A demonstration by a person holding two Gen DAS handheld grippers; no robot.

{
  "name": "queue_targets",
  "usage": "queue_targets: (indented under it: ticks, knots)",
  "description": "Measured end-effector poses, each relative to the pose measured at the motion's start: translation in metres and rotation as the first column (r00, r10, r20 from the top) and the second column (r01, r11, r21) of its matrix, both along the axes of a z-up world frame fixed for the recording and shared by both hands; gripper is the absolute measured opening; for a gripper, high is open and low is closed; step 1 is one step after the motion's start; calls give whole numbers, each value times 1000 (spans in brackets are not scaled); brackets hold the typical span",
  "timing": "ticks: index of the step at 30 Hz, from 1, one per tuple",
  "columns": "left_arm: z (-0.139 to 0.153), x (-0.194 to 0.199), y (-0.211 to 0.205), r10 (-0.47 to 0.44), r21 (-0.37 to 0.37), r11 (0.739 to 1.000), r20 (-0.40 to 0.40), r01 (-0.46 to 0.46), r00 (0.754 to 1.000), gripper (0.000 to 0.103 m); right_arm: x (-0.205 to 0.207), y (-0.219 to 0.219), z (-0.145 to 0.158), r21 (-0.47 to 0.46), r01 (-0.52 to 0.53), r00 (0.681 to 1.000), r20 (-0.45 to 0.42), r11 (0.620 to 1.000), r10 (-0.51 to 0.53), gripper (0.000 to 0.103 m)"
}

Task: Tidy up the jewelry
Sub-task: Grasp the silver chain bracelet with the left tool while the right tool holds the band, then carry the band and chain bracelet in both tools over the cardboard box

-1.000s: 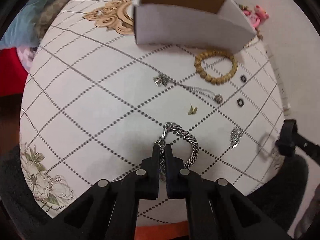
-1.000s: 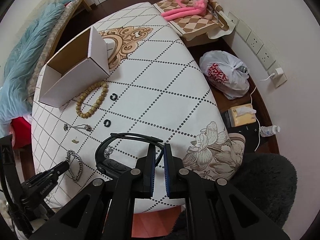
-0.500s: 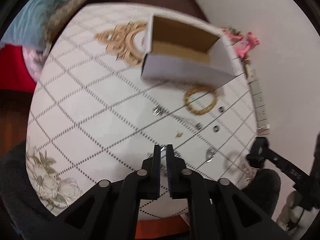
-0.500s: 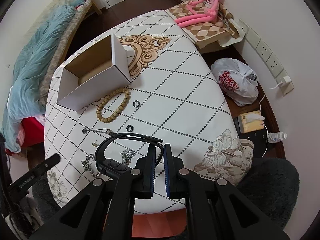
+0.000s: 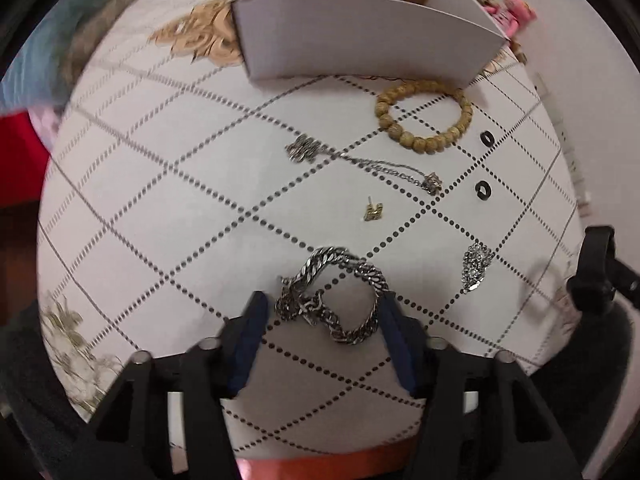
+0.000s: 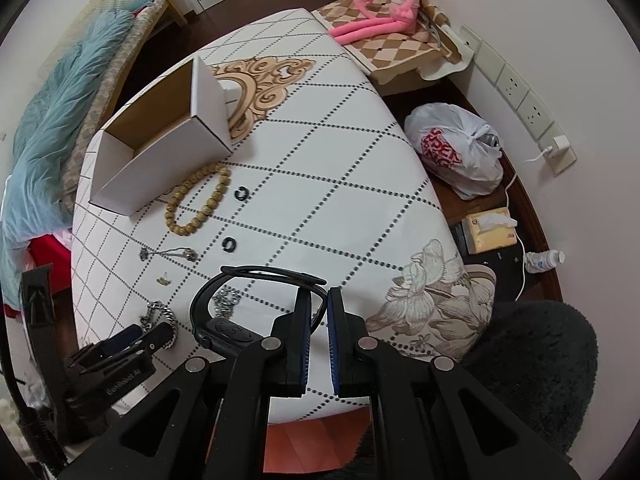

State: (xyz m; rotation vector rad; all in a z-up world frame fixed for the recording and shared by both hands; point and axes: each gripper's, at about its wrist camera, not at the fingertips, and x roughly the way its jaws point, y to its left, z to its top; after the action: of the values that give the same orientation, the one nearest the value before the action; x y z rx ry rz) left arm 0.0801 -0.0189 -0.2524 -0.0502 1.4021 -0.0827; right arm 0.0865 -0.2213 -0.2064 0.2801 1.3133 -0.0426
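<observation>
1. Since a second ago my left gripper (image 5: 322, 316) has opened up. Back then its fingers were pinched on the silver chain bracelet (image 5: 334, 296); now they stand wide apart, one on each side of it.
2. The chain bracelet lies in a little heap on the white table (image 5: 168, 200), right between those two fingers. I cannot tell if a finger touches it.
3. My right gripper (image 6: 316, 312) has barely moved. Its fingers are almost closed, with a thin gap, and they pinch the band of a black watch (image 6: 240, 312).
4. The watch hangs off to the left of that gripper, with its loop sticking out over the table.
5. The open cardboard box (image 5: 360, 36) sits at the far side of the table.
6. The wooden bead bracelet (image 5: 424, 116) lies just in front of the box.
7. Near the beads are two small black rings (image 5: 486, 138), one closer to me than the other.
8. A thin silver necklace (image 5: 360, 162) stretches across the middle, and a tiny gold earring (image 5: 373, 211) lies just below it.
9. A sparkly silver brooch (image 5: 476, 266) lies to the right of the chain bracelet.
10. A pink plush toy (image 6: 384, 4) sits on a checked cushion past the table.
</observation>
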Motion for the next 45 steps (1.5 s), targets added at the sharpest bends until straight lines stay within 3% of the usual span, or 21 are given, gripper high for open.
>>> queue_targets:
  ticks: [2, 7, 14, 24, 29, 37, 45]
  knots:
    - [1, 0, -2, -19, 1, 1000, 17, 19, 1000, 9, -1, -1, -2, -3, 3, 1000, -3, 1000, -3, 8]
    - [5, -3, 15, 23, -83, 996, 17, -22, 1000, 7, -4, 2, -1, 1, -2, 1000, 0, 1000, 2, 8]
    - [44, -23, 55, 92, -186, 979, 67, -78, 993, 7, -3, 5, 16, 18, -11, 999, 37, 1000, 11, 8]
    - [98, -10, 75, 122, -255, 964, 178, -75, 976, 5, 5, 26, 46, 51, -57, 993, 102, 997, 52, 8]
    - [104, -3, 81, 160, -307, 946, 167, -103, 973, 5, 9, 34, 57, 66, -72, 991, 122, 995, 63, 8]
    - [151, 6, 83, 142, -338, 940, 245, -53, 959, 5, 24, 46, 81, 69, -130, 978, 172, 989, 117, 8]
    - [188, 61, 82, 119, -326, 945, 333, -4, 935, 5, 85, 67, 108, 36, -187, 954, 244, 982, 173, 8]
